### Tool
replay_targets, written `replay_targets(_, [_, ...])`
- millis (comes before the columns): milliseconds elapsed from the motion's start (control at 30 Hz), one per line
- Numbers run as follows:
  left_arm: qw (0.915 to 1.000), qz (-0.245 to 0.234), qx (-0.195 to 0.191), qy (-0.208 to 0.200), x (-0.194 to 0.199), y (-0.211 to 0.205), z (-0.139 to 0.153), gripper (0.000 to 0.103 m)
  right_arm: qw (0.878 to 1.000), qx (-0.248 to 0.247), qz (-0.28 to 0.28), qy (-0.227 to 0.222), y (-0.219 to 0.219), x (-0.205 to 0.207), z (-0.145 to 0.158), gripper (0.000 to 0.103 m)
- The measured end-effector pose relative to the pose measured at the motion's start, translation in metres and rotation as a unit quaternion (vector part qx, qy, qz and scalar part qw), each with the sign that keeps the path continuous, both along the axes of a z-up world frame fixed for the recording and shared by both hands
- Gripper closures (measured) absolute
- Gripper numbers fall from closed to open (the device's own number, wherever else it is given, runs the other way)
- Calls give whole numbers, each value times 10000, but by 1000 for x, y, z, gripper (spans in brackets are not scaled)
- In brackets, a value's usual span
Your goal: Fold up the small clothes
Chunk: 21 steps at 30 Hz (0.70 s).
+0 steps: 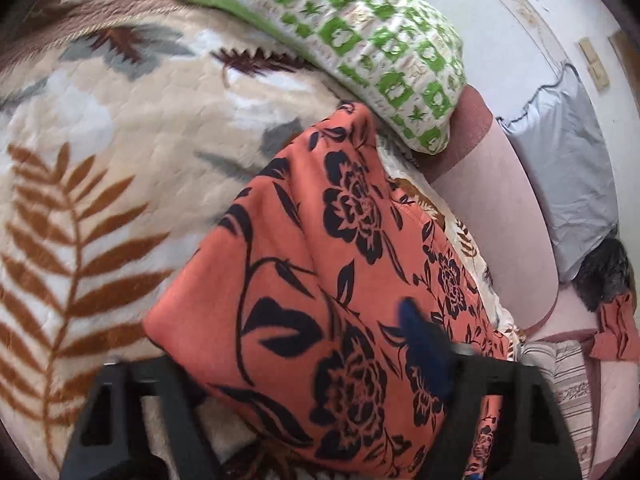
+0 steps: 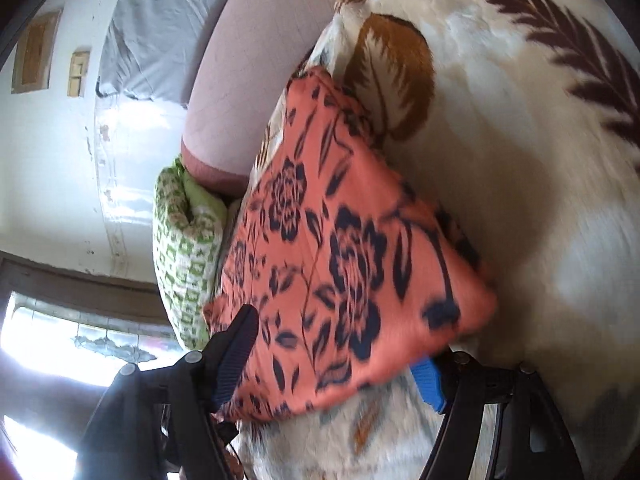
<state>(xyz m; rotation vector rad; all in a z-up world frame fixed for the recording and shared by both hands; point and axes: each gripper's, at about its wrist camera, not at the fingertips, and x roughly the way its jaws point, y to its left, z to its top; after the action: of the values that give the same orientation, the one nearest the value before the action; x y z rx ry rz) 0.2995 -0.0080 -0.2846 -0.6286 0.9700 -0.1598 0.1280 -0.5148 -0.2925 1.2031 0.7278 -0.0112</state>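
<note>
An orange garment with a black flower print (image 1: pixel 320 280) lies in a folded bundle on a cream leaf-patterned blanket (image 1: pixel 100 140). My left gripper (image 1: pixel 304 364) stands wide open around its near end; the blue-padded right finger (image 1: pixel 424 352) lies on the cloth, and the left finger's tip is hidden under the cloth. In the right wrist view the same garment (image 2: pixel 340 260) fills the centre. My right gripper (image 2: pixel 332 356) is open around its near edge, one dark pad (image 2: pixel 236 356) at the left, one blue pad (image 2: pixel 428 384) under the right edge.
A green-and-white patterned pillow (image 1: pixel 360 40) lies at the blanket's far edge, also in the right wrist view (image 2: pixel 184 256). A pink mattress edge (image 1: pixel 500 208) and a grey sheet (image 1: pixel 568 168) run beside it. More orange cloth (image 1: pixel 616 332) lies far right.
</note>
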Motion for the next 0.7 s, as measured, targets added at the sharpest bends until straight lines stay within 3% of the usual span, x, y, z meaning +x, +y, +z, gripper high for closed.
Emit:
replay_targets(67, [9991, -37, 401, 107, 5, -3, -4, 62, 9999, -65, -82, -89, -3, 12, 0, 31])
replay_targets(100, [9992, -34, 377, 113, 7, -3, -7, 63, 9998, -133, -93, -98, -3, 18, 0, 42])
replay_targets(133, [9995, 15, 315, 63, 8, -3, -8, 67, 9996, -263, -78, -50, -2, 25, 0, 66])
replay_targets(167, [9996, 24, 282, 15, 7, -3, -6, 71, 9990, -431, -3, 71, 0, 31, 0, 80])
replay_targets(200, [9995, -2, 311, -11, 8, -4, -4, 72, 9983, -546, 86, 202, 2, 37, -2, 87])
replay_targets(300, [9987, -72, 491, -130, 4, -8, 3, 77, 9973, -697, 101, 205, 5, 39, 4, 90])
replay_targets(467, [9976, -156, 586, -326, -5, -10, 19, 80, 9873, -1551, 169, -295, 21, 26, 47, 91])
replay_targets(700, [9978, -235, 556, -269, -52, 4, 28, 80, 9854, -1684, 122, -201, 27, -13, 57, 91])
